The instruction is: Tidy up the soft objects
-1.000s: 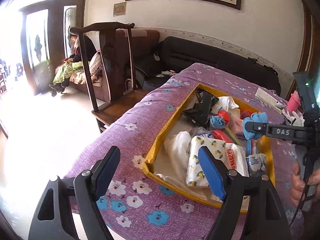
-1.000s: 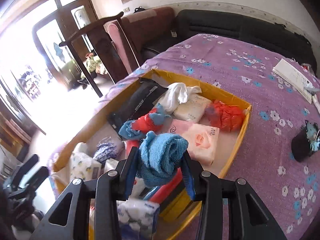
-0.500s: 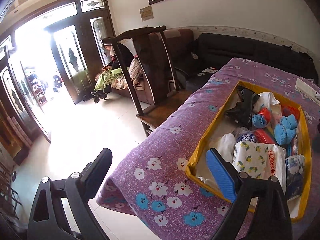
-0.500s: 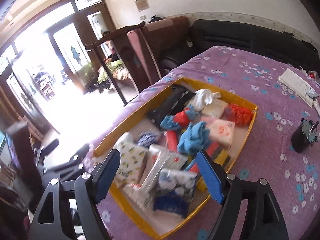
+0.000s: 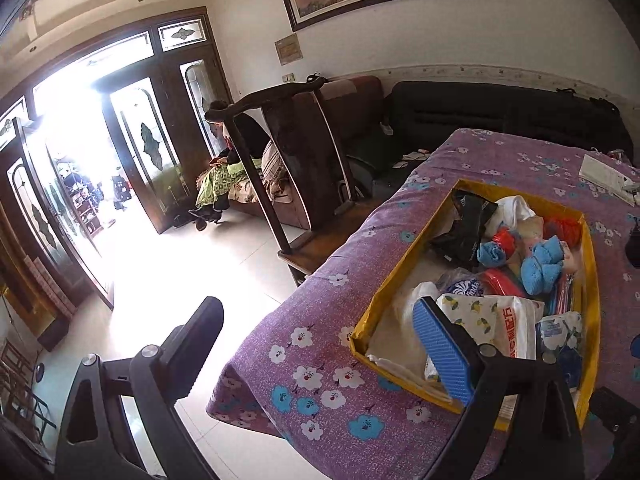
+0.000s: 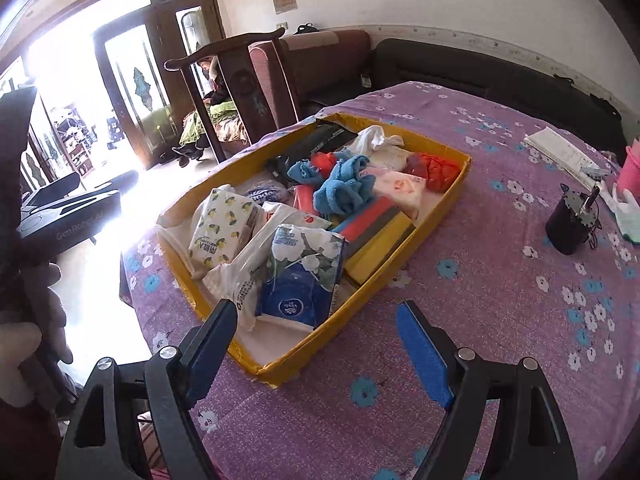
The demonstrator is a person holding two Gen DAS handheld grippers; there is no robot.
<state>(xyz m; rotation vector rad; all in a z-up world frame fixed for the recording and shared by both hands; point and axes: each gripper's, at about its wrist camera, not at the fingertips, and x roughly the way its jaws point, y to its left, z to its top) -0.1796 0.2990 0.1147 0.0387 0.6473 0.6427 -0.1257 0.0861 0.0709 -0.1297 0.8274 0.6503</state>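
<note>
One yellow tray [image 6: 448, 204], two blue towels [image 6: 344, 190].

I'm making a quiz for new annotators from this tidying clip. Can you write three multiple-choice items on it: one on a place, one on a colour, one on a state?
1. Where does the blue towel lie?
A. in the yellow box
B. on the tablecloth beside the box
C. in the right gripper

2. What colour is the cup on the tablecloth?
A. white
B. black
C. yellow

3. How is the right gripper?
A. shut on a tissue pack
B. shut on nothing
C. open and empty

Answers: 1 A, the towel rests on the other things inside the box. 2 B, it stands dark right of the box. 3 C, its jaws stand apart with nothing between.
</note>
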